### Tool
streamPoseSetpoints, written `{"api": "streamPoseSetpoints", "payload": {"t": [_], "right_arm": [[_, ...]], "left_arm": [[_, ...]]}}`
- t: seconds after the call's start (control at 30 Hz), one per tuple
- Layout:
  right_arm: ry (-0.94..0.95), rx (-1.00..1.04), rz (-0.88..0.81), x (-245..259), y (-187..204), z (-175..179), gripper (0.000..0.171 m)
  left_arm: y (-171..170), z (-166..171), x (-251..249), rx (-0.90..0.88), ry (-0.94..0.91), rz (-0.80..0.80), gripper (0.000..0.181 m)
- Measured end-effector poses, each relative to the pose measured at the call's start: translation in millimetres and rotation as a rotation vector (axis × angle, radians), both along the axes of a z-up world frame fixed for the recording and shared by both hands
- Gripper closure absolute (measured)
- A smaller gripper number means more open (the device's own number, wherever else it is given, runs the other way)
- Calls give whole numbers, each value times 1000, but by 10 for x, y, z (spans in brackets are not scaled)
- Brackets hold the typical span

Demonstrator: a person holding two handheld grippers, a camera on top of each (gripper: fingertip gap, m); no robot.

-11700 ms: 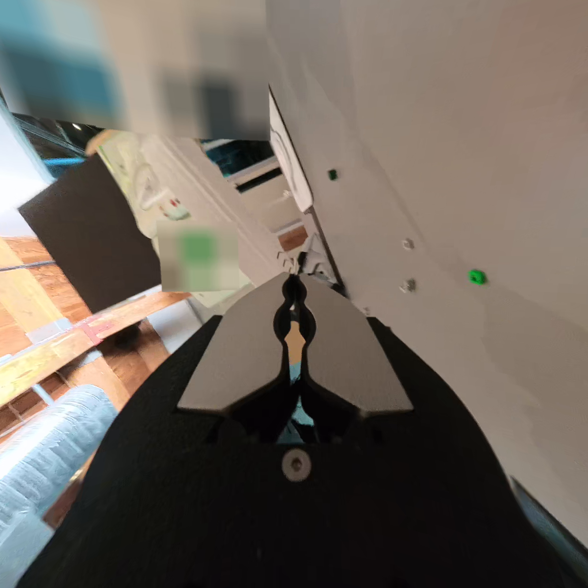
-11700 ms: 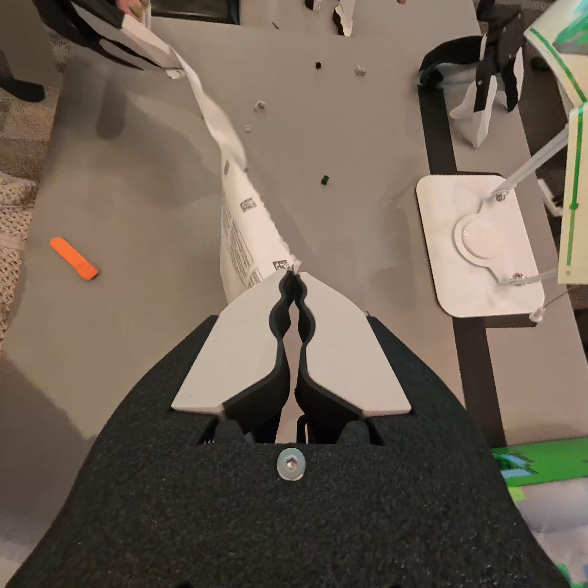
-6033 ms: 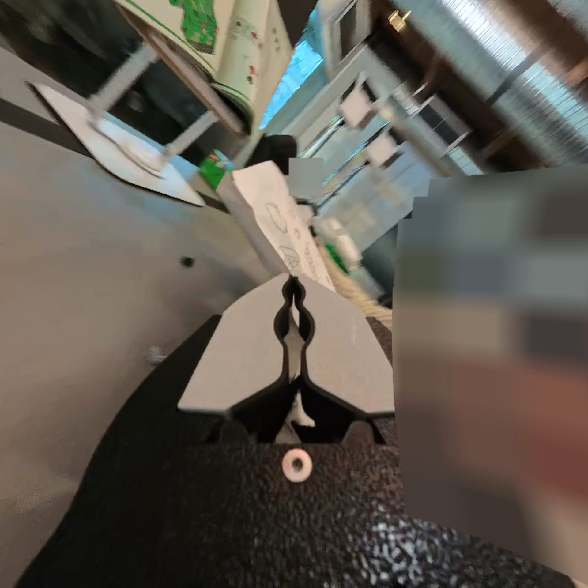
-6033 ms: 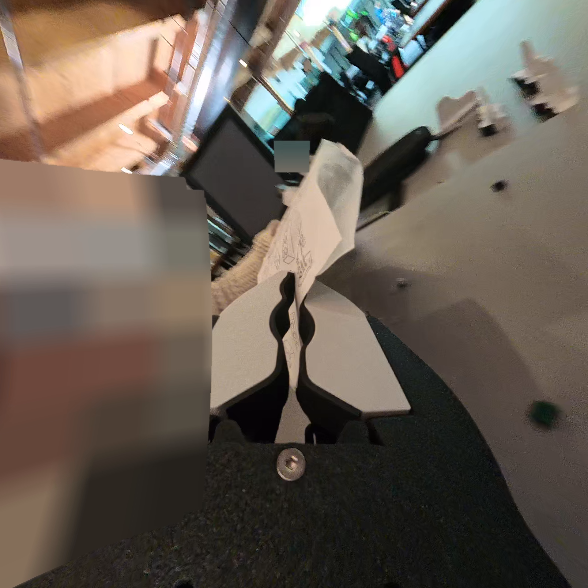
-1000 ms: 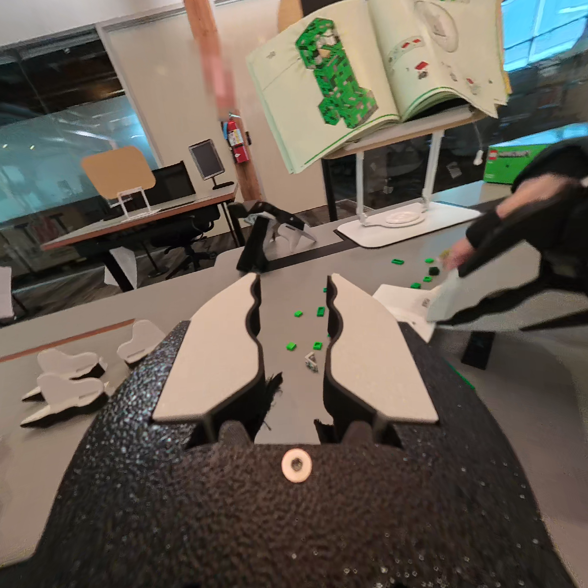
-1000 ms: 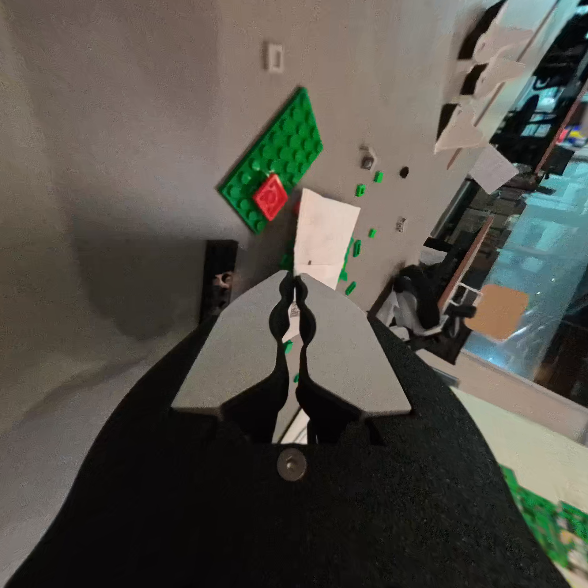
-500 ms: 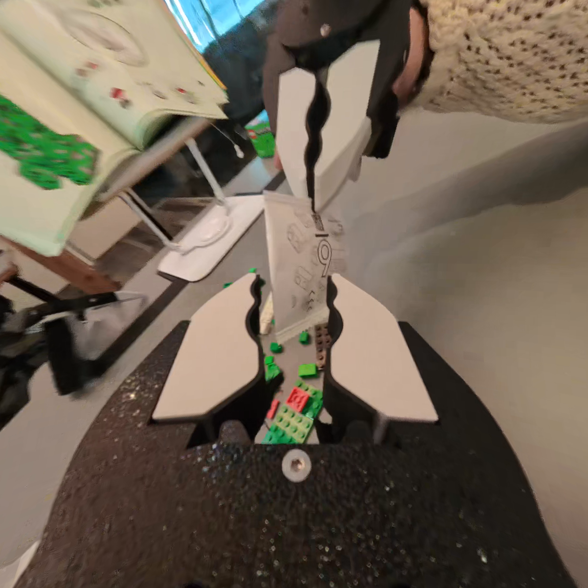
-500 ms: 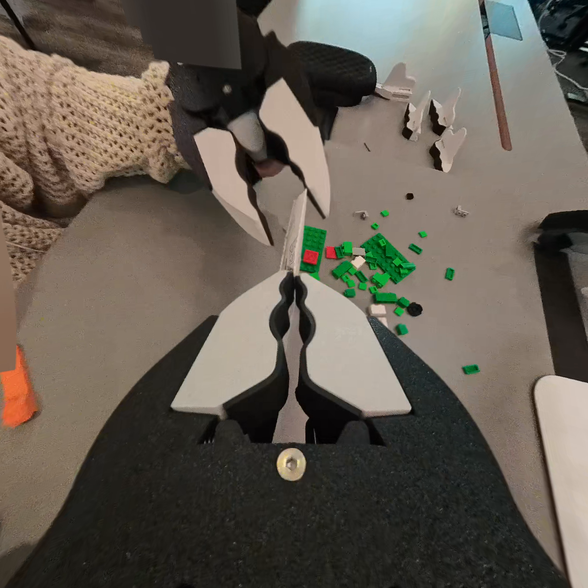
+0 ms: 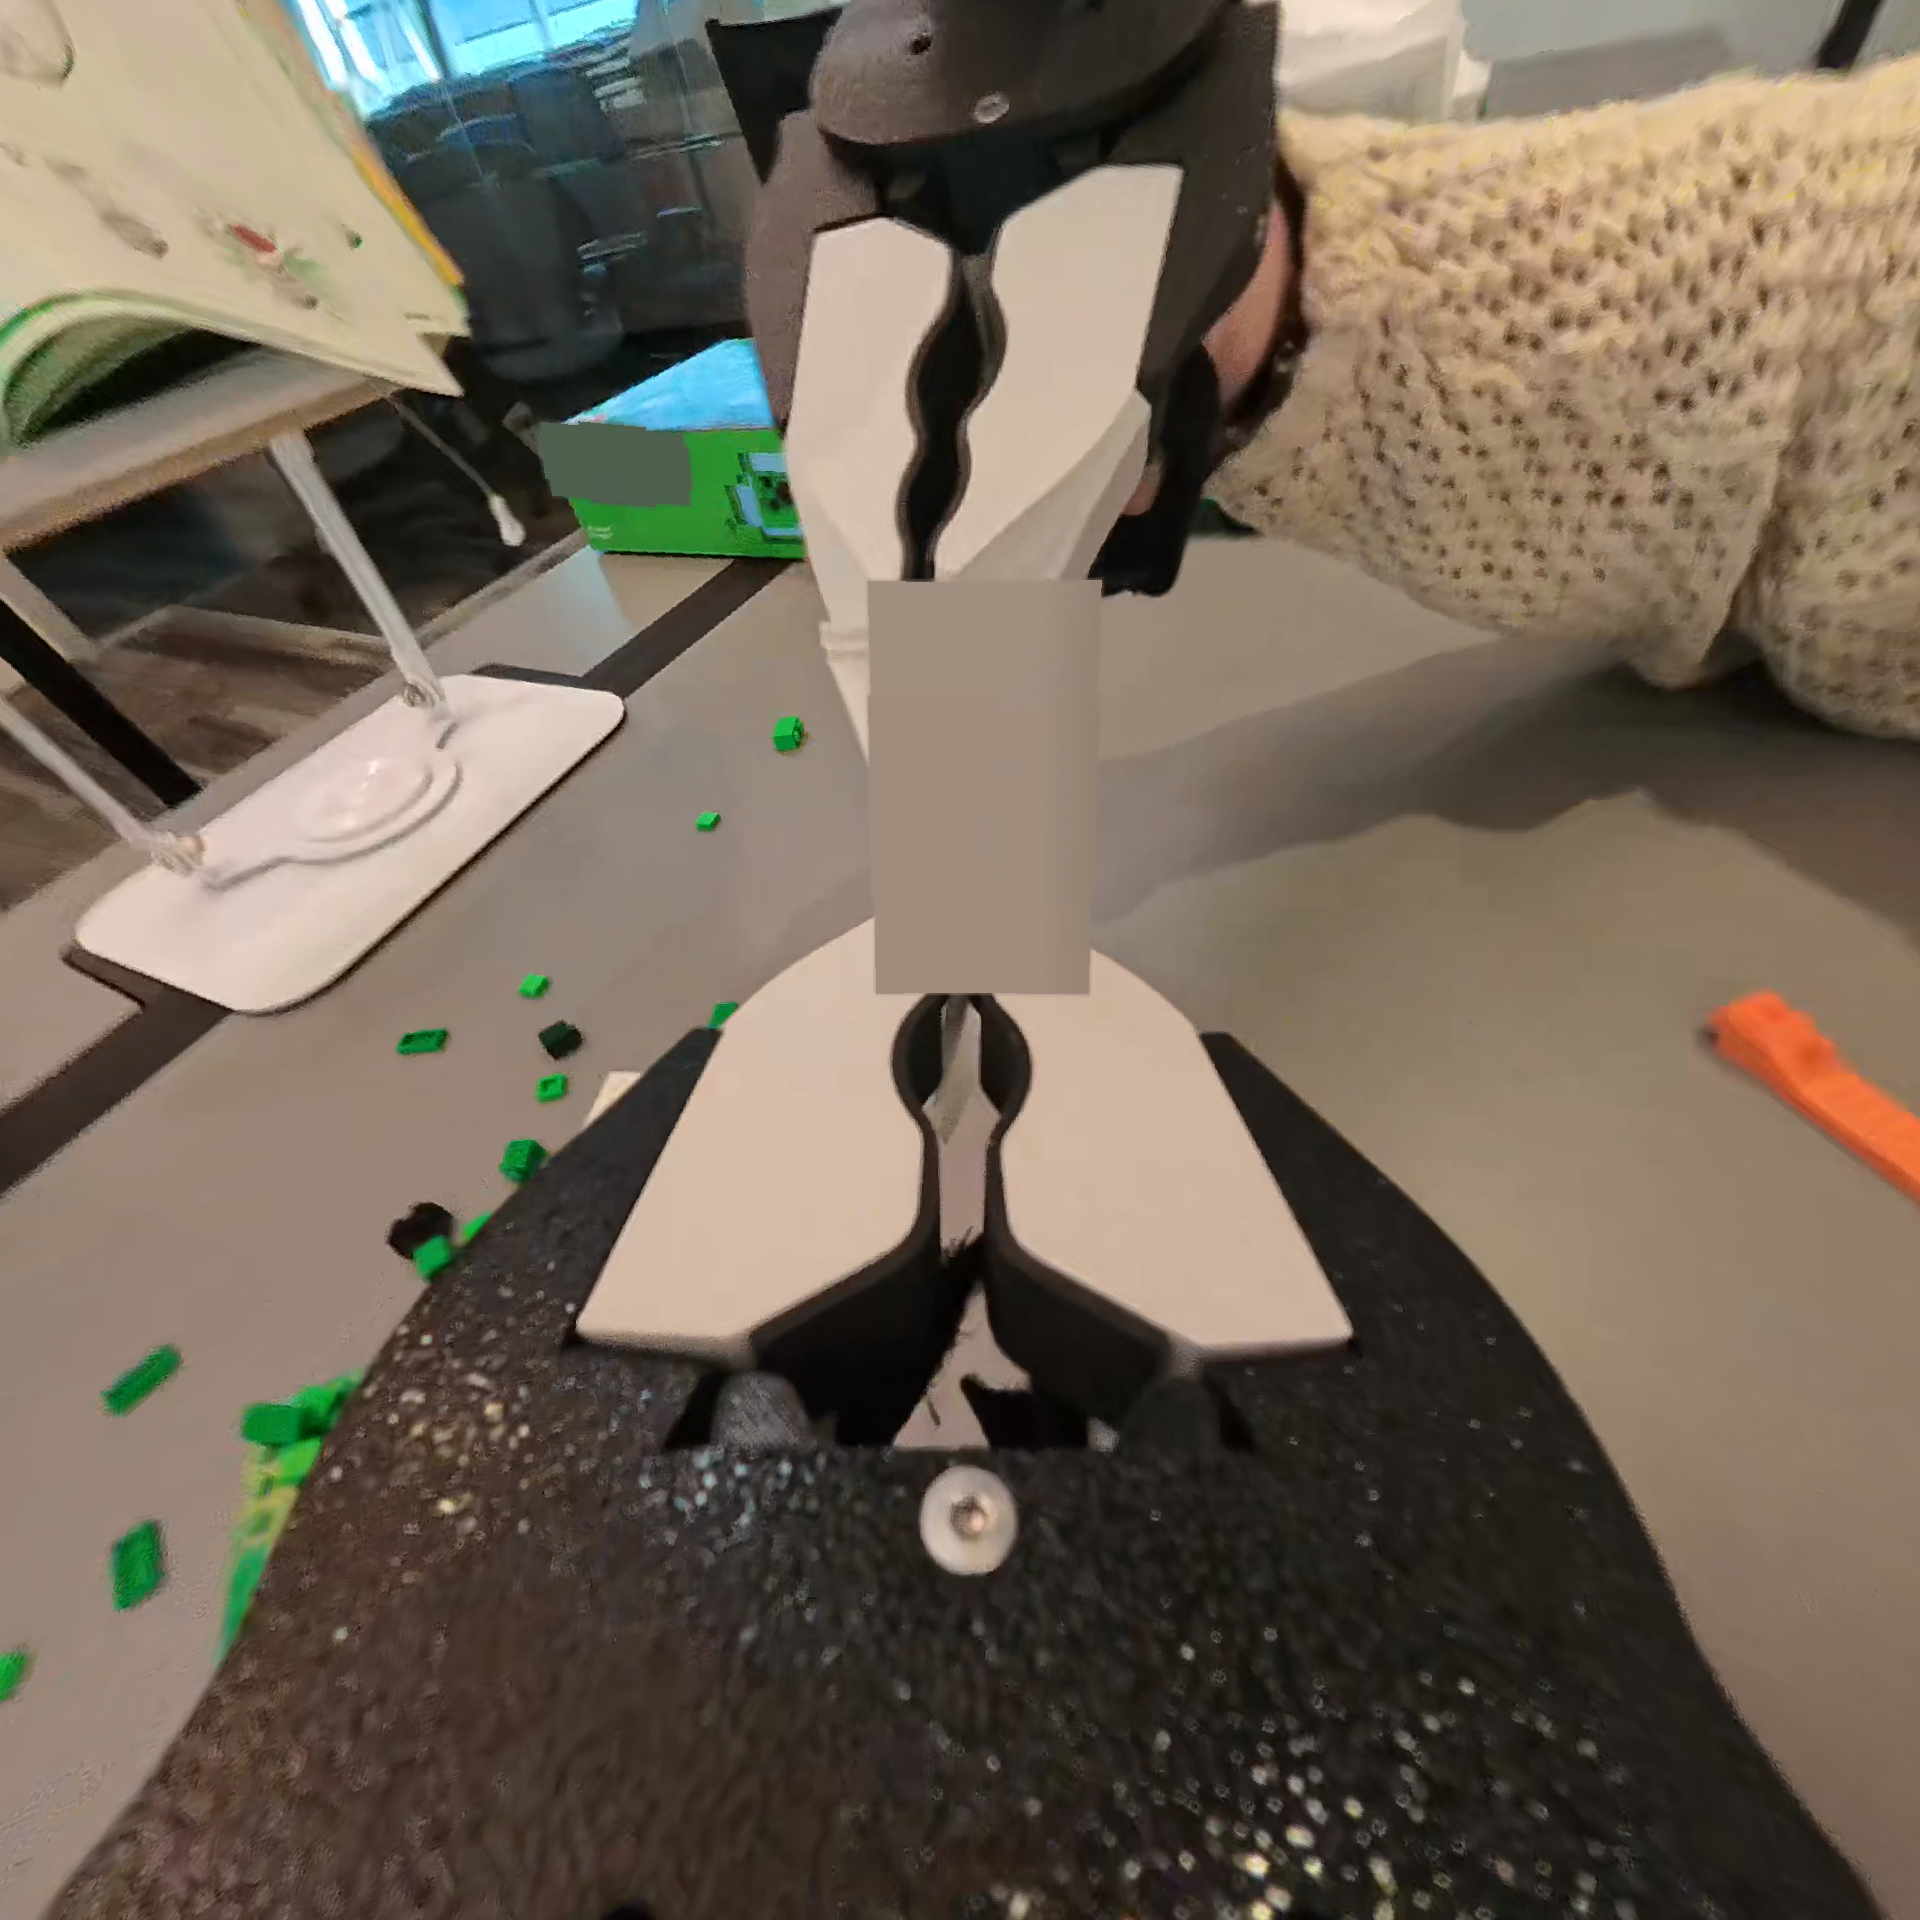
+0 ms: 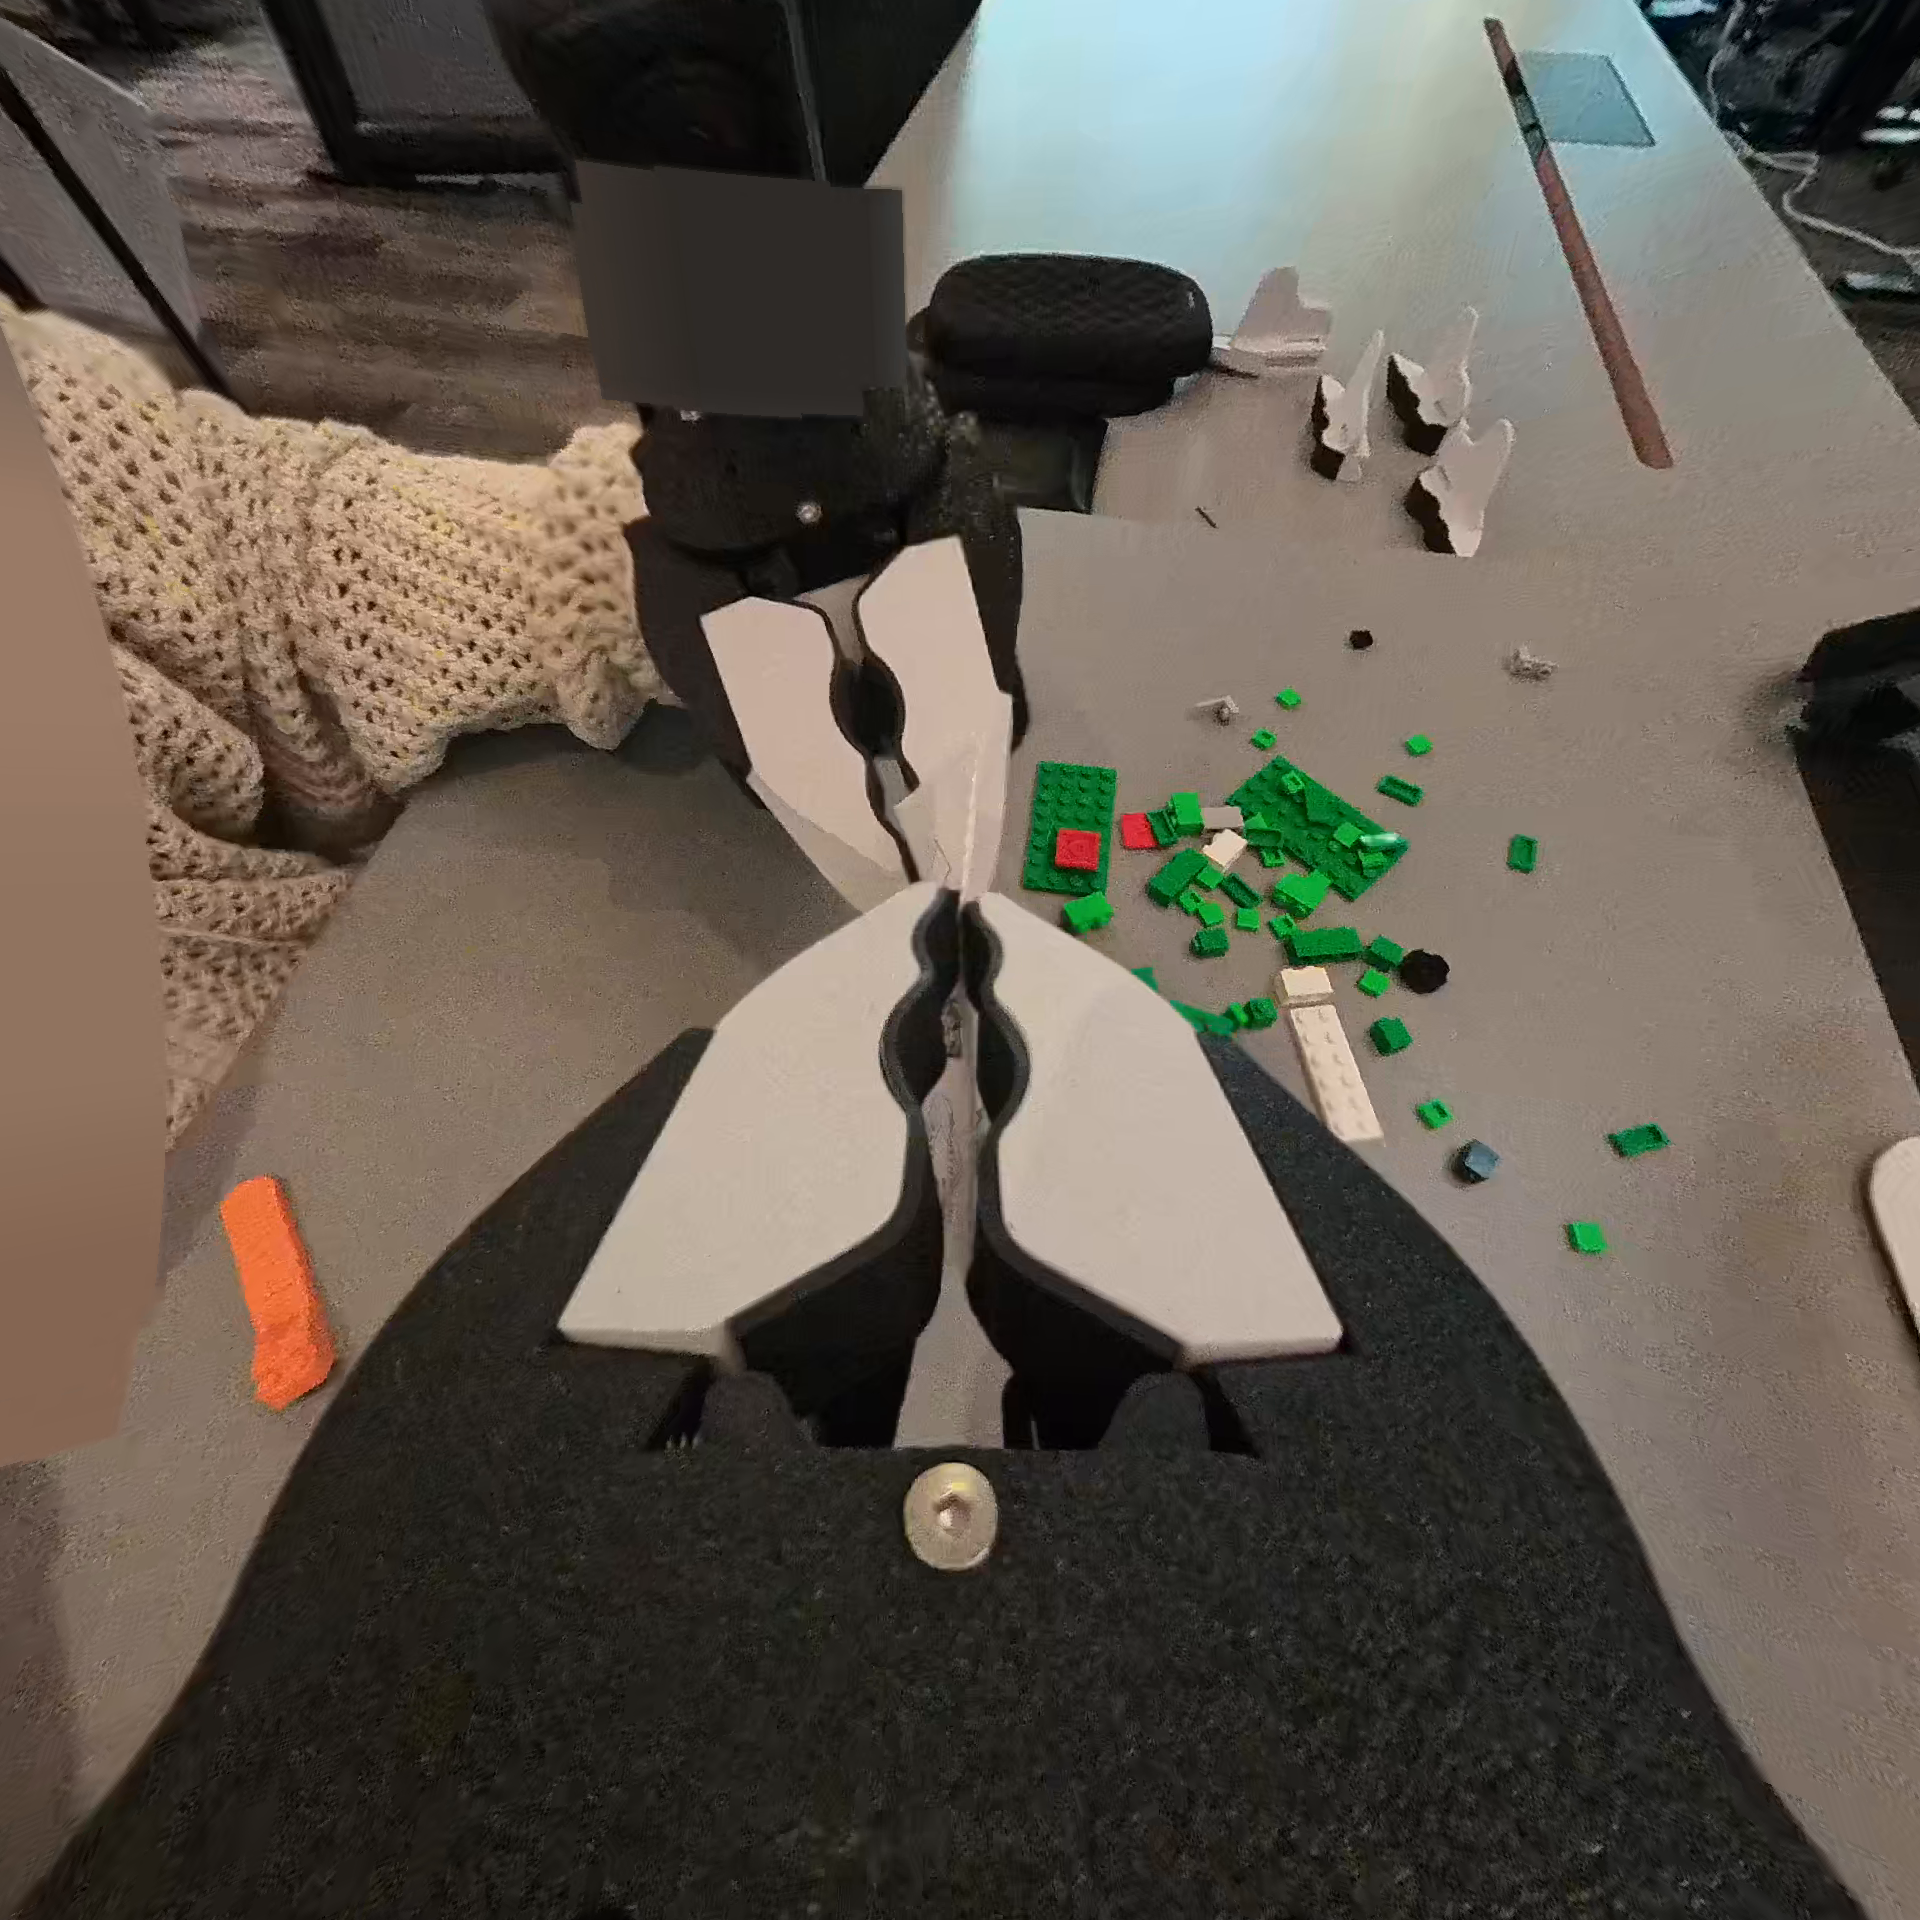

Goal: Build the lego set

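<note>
You are holding a white paper bag (image 10: 977, 800) taut between both grippers above the worktop (image 10: 540, 935).

Your left gripper (image 9: 961, 1003) and right gripper (image 10: 951, 902) are each pinching an end of it, tips facing. Loose green lego pieces (image 10: 1288, 873) are lying scattered just beside, an orange wedge-shaped tool (image 10: 275, 1288) well apart, your knitted cream sleeve (image 9: 1579, 374) resting low.

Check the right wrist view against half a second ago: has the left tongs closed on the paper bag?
Yes. The left tongs, open beside the paper bag half a second ago, now pinch it, left of the green plate.
</note>
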State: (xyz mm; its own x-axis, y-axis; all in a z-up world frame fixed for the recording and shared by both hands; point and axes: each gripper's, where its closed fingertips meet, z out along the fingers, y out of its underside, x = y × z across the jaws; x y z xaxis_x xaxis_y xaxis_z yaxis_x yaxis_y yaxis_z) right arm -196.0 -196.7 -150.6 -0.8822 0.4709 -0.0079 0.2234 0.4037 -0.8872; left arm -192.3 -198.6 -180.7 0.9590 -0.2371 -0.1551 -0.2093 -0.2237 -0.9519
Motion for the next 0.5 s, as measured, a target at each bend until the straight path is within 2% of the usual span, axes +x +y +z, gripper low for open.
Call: {"api": "streamPoseSetpoints", "payload": {"t": [0.03, 0.07, 0.13, 0.17, 0.23, 0.37, 0.5], "right_arm": [[-31, -23, -23, -28, 16, 24, 171], [-51, -60, -36, -45, 26, 60, 171], [-45, -184, -87, -109, 49, 202, 171], [-30, -265, -112, -124, 70, 299, 171], [50, -423, -177, -142, 133, 504, 171], [162, -767, -223, -24, 180, 839, 171], [223, -855, -221, 79, 108, 843, 171]], "left_arm": [[10, 12, -26, 2, -53, 20, 177], [11, 30, -63, 7, -107, 40, 166], [-11, 65, -139, 14, -216, 78, 128], [-26, 94, -152, 28, -272, 83, 118], [-57, 203, -157, 106, -351, 91, 117], [-63, 397, -55, 242, -426, 83, 130], [17, 524, 102, 325, -419, 39, 144]]}}
